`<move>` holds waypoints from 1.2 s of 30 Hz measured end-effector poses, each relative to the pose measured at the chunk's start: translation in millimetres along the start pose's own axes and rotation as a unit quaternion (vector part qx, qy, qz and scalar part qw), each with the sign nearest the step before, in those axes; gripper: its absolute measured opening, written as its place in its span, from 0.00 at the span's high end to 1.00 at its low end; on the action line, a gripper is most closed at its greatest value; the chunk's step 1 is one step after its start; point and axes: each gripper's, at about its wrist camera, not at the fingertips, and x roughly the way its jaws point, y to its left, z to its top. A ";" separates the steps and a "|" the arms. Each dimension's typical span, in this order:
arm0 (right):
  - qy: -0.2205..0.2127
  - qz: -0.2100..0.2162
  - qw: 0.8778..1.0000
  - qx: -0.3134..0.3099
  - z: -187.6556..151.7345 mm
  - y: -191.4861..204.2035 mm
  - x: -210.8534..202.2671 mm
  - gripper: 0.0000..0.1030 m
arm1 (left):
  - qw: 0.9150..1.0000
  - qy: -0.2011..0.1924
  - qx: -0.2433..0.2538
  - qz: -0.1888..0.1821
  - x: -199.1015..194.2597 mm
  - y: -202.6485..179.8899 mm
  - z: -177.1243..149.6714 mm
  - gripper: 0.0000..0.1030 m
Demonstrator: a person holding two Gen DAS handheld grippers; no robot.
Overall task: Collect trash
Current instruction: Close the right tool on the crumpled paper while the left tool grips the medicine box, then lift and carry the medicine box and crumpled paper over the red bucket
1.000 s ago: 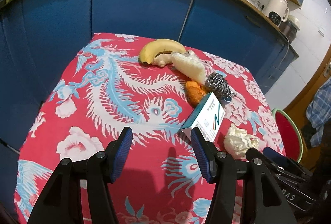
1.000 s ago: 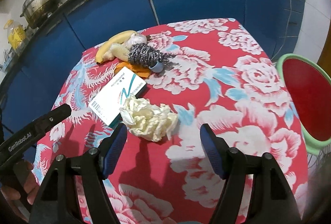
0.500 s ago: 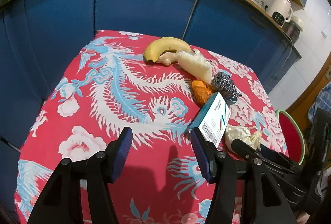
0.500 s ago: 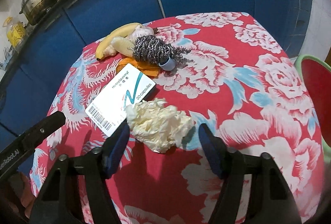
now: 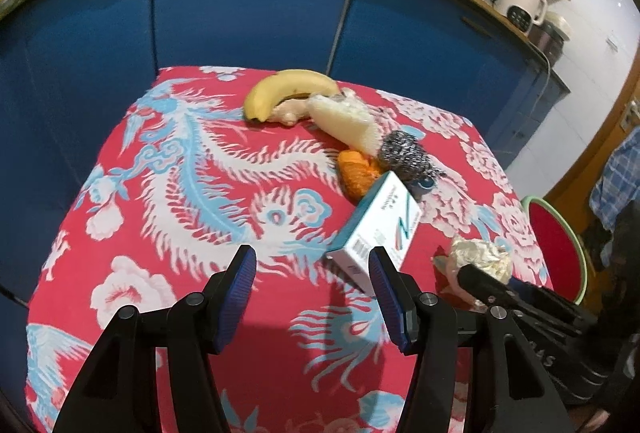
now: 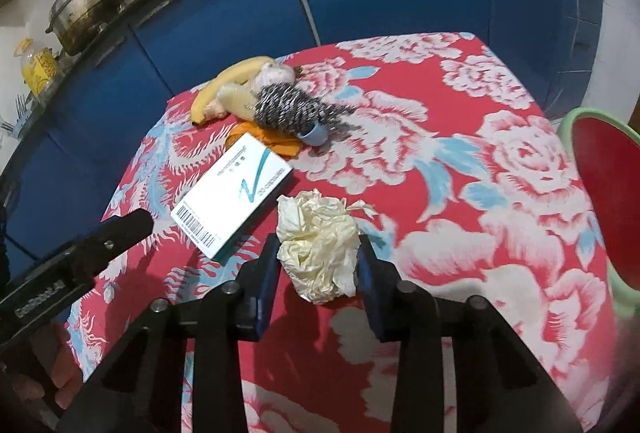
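Observation:
A crumpled cream paper wad (image 6: 312,229) lies on the red flowered tablecloth (image 6: 460,153). My right gripper (image 6: 318,247) is closing on it, and both blue pads touch and squeeze its sides. In the left wrist view the same wad (image 5: 480,253) shows at the right, with a black finger of the right gripper in front of it. My left gripper (image 5: 312,257) hovers open over the cloth with nothing between its fingers. A white and teal medicine box (image 5: 380,221) lies just beyond its right fingertip.
A banana (image 5: 288,85), a pale wrapped lump (image 5: 344,117), orange peel (image 5: 354,169) and a steel scourer (image 5: 404,153) lie together at the table's far side. A red basin with a green rim (image 6: 600,193) stands at the right. Blue cabinets (image 5: 240,13) rise behind.
The right gripper's jaws have narrowed from wide apart to pressing on the paper wad, which now looks squeezed narrower. The left gripper has stayed open and nearly still.

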 end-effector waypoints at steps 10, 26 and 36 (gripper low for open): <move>-0.023 -0.011 0.999 0.037 -6.7 -34.8 -34.7 0.61 | 0.998 0.016 0.059 -0.014 20.1 -35.3 5.3 0.42; -0.034 -0.012 0.996 0.076 -17.1 -65.8 -50.2 0.60 | 0.989 0.049 0.138 0.005 57.8 -63.7 3.8 0.39; -0.034 -0.013 0.996 0.086 -19.0 -74.0 -50.4 0.60 | 0.989 0.062 0.137 0.001 72.7 -62.1 3.8 0.39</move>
